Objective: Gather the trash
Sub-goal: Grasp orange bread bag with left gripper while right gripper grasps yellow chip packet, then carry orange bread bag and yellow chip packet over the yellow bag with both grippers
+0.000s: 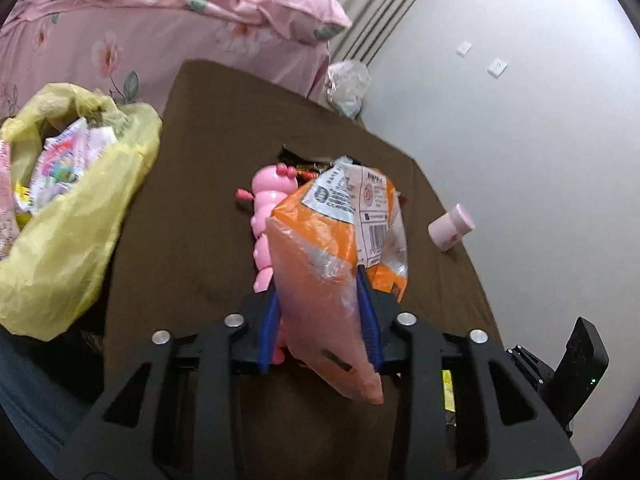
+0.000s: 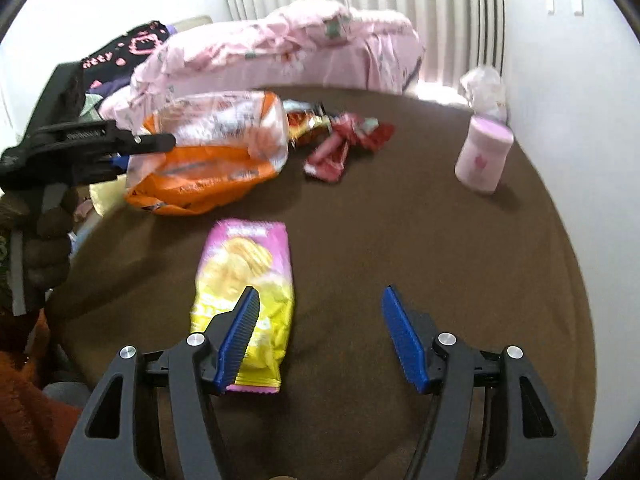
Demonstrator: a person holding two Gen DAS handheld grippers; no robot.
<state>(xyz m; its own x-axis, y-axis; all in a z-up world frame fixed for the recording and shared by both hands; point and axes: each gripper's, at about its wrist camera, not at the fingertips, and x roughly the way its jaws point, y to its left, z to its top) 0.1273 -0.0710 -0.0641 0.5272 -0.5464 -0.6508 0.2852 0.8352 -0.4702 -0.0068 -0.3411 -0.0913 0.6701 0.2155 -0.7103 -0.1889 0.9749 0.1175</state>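
At the left edge of the frame a yellow bag (image 1: pixel 76 208) gaped, holding wrappers; the left gripper (image 1: pixel 320 300) pinched an orange bag (image 1: pixel 320 280). The right gripper (image 2: pixel 318 320) stood spread, empty.

Pink toy (image 1: pixel 266 216) mostly hidden behind orange bag (image 1: pixel 324 280). Print on bag label too small to read. Yellow sack (image 1: pixel 72 216) cut off at left edge. Red wrappers (image 2: pixel 344 144) blurred, count unclear. Chip packet (image 2: pixel 248 300) lettering smeared.

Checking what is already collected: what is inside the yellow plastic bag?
The yellow plastic bag stands open beside the brown table. Several crumpled pale wrappers with colourful print show at its mouth. Anything deeper is hidden by those wrappers and the bag's folds.
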